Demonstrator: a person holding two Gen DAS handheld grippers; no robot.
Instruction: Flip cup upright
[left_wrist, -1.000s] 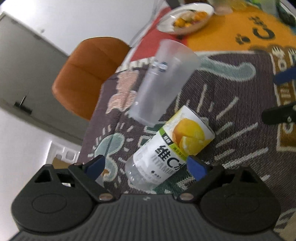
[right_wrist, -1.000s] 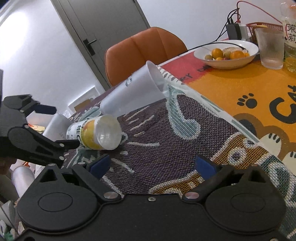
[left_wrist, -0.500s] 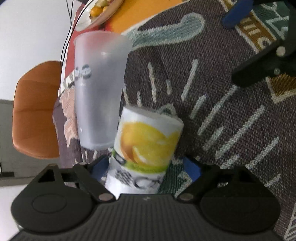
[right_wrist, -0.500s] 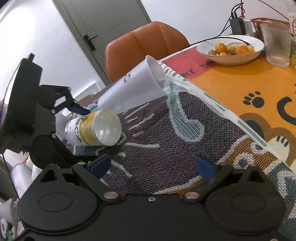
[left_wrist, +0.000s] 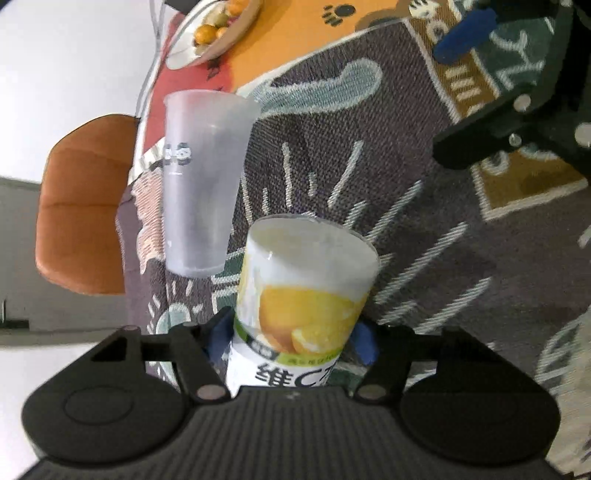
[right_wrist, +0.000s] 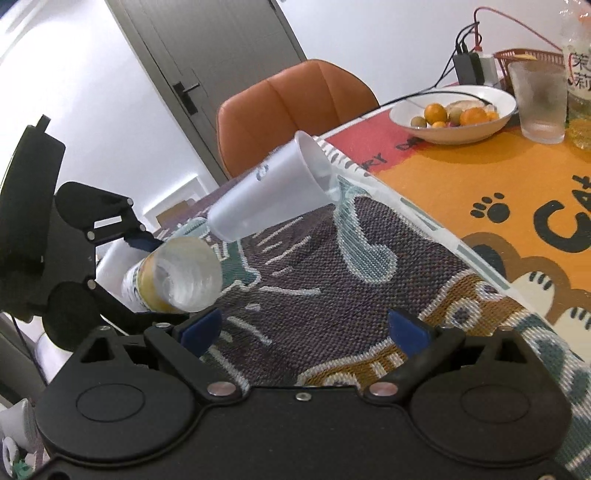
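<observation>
A frosted plastic cup (left_wrist: 201, 181) lies on its side on the patterned cloth (left_wrist: 369, 177), its mouth toward the fruit bowl; it also shows in the right wrist view (right_wrist: 273, 192). A bottle with an orange-fruit label (left_wrist: 299, 306) sits between the blue pads of my left gripper (left_wrist: 290, 338), which has closed on it; the right wrist view shows the bottle (right_wrist: 173, 277) lifted and tilted in that gripper (right_wrist: 122, 269). My right gripper (right_wrist: 306, 328) is open and empty above the cloth near the table's front.
A white bowl of fruit (right_wrist: 454, 118), a ribbed glass (right_wrist: 539, 99) and a bottle (right_wrist: 576, 70) stand at the back right on the orange cat mat (right_wrist: 498, 177). An orange chair (right_wrist: 295, 107) stands behind the table. The table edge runs close to the lying cup.
My left gripper rolled over, moved in around the labelled bottle and closed on it, raising its base off the cloth. The frosted cup stayed lying. My right gripper barely moved.
</observation>
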